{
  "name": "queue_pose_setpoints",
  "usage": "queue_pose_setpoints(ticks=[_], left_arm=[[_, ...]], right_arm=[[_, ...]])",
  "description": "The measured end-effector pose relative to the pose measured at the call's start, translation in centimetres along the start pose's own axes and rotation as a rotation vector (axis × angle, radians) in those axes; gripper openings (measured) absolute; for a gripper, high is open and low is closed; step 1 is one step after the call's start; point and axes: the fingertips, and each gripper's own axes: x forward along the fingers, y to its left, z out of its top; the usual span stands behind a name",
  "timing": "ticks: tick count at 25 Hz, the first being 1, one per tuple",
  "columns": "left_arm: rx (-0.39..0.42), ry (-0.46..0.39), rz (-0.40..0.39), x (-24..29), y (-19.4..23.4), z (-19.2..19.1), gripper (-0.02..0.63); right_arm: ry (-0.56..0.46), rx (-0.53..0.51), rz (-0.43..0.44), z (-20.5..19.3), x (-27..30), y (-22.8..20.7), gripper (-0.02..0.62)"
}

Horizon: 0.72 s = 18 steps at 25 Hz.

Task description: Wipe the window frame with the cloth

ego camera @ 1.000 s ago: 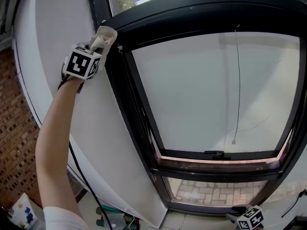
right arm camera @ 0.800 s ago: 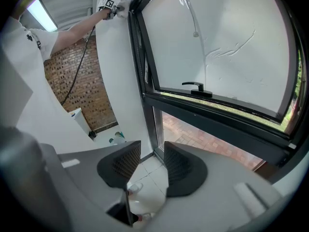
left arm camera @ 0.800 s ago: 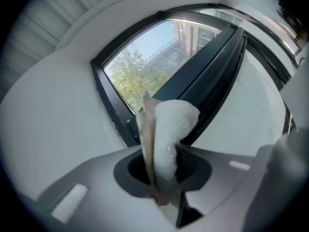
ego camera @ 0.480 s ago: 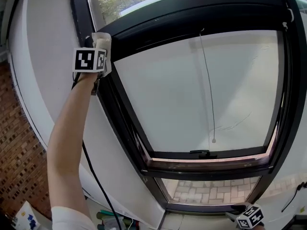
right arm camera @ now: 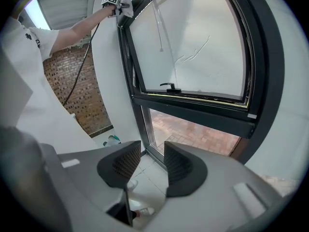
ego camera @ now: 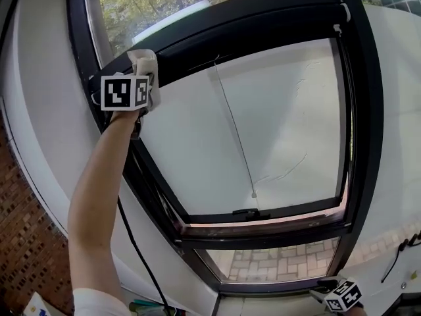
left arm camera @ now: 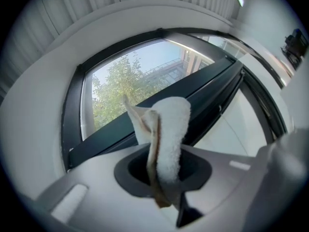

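Between jaws of left claw (left arm camera: 161,172): cloth (left arm camera: 172,124), at window frame (ego camera: 263,18).

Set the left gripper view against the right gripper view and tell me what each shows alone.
Only the left gripper view: trees beyond the glass, and, close up, the left gripper shut on the cloth. Only the right gripper view: the right gripper with open, empty jaws, the window handle, a brick wall, the person's arm. Both: the black frame.

left tongs (ego camera: 146,86) and cloth (ego camera: 145,61) now further right along the top of the window frame (ego camera: 263,12) (small shift)
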Motion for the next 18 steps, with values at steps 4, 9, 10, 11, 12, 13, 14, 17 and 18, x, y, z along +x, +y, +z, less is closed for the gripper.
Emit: queue_pose_setpoints(ticks=[4, 9, 10, 11, 12, 13, 14, 17, 18], left_arm=[[-0.005, -0.036, -0.072, 1.2, -5.4, 3.5, 0.089], [0.008, -0.079, -0.141, 1.2, -11.1, 6.9, 0.091], [0.012, -0.092, -0.157, 1.2, -12.3, 7.7, 0.091], [0.015, -0.104, -0.174, 1.2, -13.6, 8.6, 0.091], [0.019, -0.116, -0.192, 1.3, -14.9, 9.4, 0.091], [0.023, -0.127, -0.211, 1.4, -16.2, 10.2, 0.091], [0.028, -0.136, -0.228, 1.5, -17.6, 10.9, 0.091], [0.048, -0.163, -0.275, 1.7, -21.5, 13.3, 0.091], [0.056, -0.173, -0.290, 1.8, -22.8, 14.1, 0.091]], right_arm=[[-0.016, 0.029, -0.027, -1.1, -2.2, -1.3, 0.152], [-0.028, 0.060, -0.058, -3.0, -4.4, -2.6, 0.152], [-0.034, 0.069, -0.069, -3.4, -4.8, -2.9, 0.152], [-0.041, 0.077, -0.079, -3.7, -5.3, -3.2, 0.152], [-0.046, 0.085, -0.089, -4.1, -5.8, -3.6, 0.152], [-0.049, 0.092, -0.098, -4.4, -6.3, -3.9, 0.152], [-0.051, 0.097, -0.107, -4.8, -6.8, -4.2, 0.152], [-0.064, 0.116, -0.133, -5.6, -8.1, -5.0, 0.152], [-0.072, 0.124, -0.143, -5.8, -8.4, -5.2, 0.152]])
